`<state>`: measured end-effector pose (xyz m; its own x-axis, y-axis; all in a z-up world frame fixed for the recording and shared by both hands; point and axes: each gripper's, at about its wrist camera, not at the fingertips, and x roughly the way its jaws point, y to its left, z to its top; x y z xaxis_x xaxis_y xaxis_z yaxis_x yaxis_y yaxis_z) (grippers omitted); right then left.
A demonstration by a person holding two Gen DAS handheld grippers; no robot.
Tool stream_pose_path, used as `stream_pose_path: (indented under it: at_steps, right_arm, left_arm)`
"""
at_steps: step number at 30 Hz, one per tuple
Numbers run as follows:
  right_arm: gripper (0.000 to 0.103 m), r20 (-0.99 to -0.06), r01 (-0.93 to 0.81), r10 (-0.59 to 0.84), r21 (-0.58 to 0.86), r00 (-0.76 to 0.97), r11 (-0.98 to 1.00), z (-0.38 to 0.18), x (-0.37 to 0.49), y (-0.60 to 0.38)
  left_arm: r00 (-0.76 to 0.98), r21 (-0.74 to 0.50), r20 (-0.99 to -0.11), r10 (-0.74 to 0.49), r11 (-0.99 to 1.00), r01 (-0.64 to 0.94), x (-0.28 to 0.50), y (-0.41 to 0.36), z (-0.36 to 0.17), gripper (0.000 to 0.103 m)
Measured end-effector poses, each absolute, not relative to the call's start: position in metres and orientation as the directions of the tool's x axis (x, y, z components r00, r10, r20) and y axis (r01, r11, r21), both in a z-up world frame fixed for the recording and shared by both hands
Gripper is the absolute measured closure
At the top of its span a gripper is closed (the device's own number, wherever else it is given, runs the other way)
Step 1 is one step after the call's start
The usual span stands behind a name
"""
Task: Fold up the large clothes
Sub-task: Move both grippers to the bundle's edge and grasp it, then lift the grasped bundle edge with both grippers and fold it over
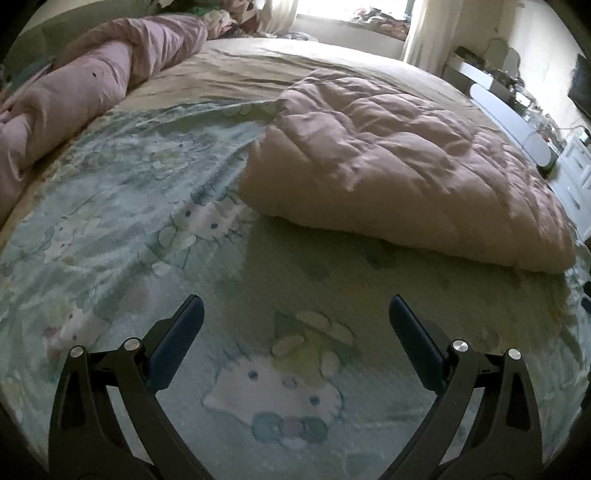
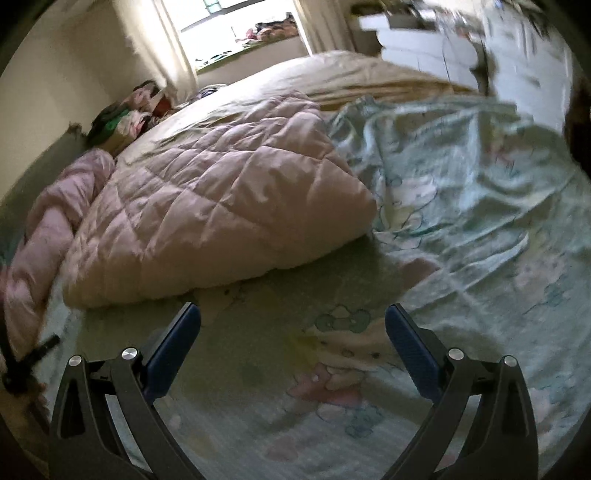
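A folded pale pink quilt (image 1: pixel 399 166) lies on a light green cartoon-cat sheet (image 1: pixel 147 206) spread over the bed. My left gripper (image 1: pixel 295 306) hovers open above the sheet, a short way in front of the quilt's near edge, with nothing between its blue pads. In the right wrist view the same quilt (image 2: pixel 221 199) sits to the upper left and the green sheet (image 2: pixel 461 192) is rumpled to the right. My right gripper (image 2: pixel 293 314) is open over the sheet, just in front of the quilt's near edge, holding nothing.
A rolled pink duvet (image 1: pixel 92 85) runs along the bed's left side. The beige mattress cover (image 1: pixel 295 62) stretches toward a bright window (image 2: pixel 236 33). White drawers and shelves (image 1: pixel 569 173) stand beside the bed on the right. Clutter (image 2: pixel 125 118) is piled near the wall.
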<state>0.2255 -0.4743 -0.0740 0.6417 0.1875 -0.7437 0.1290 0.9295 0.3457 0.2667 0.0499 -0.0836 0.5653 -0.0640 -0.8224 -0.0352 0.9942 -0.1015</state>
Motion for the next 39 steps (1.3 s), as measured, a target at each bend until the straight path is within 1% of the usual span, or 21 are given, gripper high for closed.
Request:
stream_pose_path:
  at_steps: [4, 10, 14, 19, 21, 24, 26, 29, 32, 36, 39]
  right_arm:
    - [0.004, -0.735, 0.193, 0.256, 0.465, 0.628, 0.864, -0.086, 0.251, -0.488]
    - [0.004, -0.721, 0.267, 0.315, 0.569, 0.617, 0.778, -0.102, 0.288, -0.508]
    - [0.004, -0.711, 0.280, 0.363, 0.614, 0.602, 0.738, -0.112, 0.309, -0.514]
    - [0.004, -0.683, 0.263, 0.430, 0.666, 0.590, 0.698, -0.121, 0.331, -0.516]
    - [0.004, -0.663, 0.271, 0.458, 0.699, 0.593, 0.662, -0.128, 0.338, -0.517]
    - [0.004, -0.629, 0.272, 0.489, 0.740, 0.605, 0.615, -0.134, 0.343, -0.522]
    - [0.005, -0.626, 0.262, 0.484, 0.737, 0.611, 0.623, -0.132, 0.344, -0.522]
    - [0.010, -0.638, 0.242, 0.474, 0.717, 0.607, 0.654, -0.128, 0.347, -0.520]
    - [0.010, -0.642, 0.235, 0.489, 0.716, 0.590, 0.657, -0.128, 0.352, -0.520]
    - [0.011, -0.662, 0.224, 0.479, 0.692, 0.576, 0.687, -0.128, 0.358, -0.511]
    - [0.018, -0.675, 0.209, 0.460, 0.666, 0.577, 0.716, -0.129, 0.361, -0.503]
  left_arm:
    - [0.568, -0.112, -0.821, -0.063, 0.992, -0.052, 0.286, 0.061, -0.079, 0.009]
    - [0.561, -0.192, -0.819, -0.117, 0.978, -0.077, 0.309, 0.078, -0.076, 0.009]
    - [0.546, -0.224, -0.827, -0.135, 0.970, -0.099, 0.321, 0.087, -0.081, 0.009]
    - [0.504, -0.333, -0.833, -0.227, 0.934, -0.130, 0.337, 0.096, -0.096, 0.009]
    - [0.487, -0.414, -0.821, -0.298, 0.898, -0.147, 0.343, 0.099, -0.106, 0.009]
    - [0.475, -0.489, -0.801, -0.364, 0.855, -0.170, 0.353, 0.100, -0.118, 0.009]
    - [0.478, -0.546, -0.776, -0.411, 0.817, -0.183, 0.362, 0.102, -0.124, 0.009]
    - [0.491, -0.616, -0.736, -0.466, 0.762, -0.200, 0.378, 0.104, -0.131, 0.009]
    - [0.502, -0.628, -0.725, -0.472, 0.752, -0.200, 0.392, 0.099, -0.132, 0.009]
    - [0.505, -0.617, -0.735, -0.453, 0.755, -0.221, 0.409, 0.090, -0.136, 0.009]
    - [0.519, -0.629, -0.726, -0.452, 0.741, -0.234, 0.416, 0.089, -0.140, 0.008]
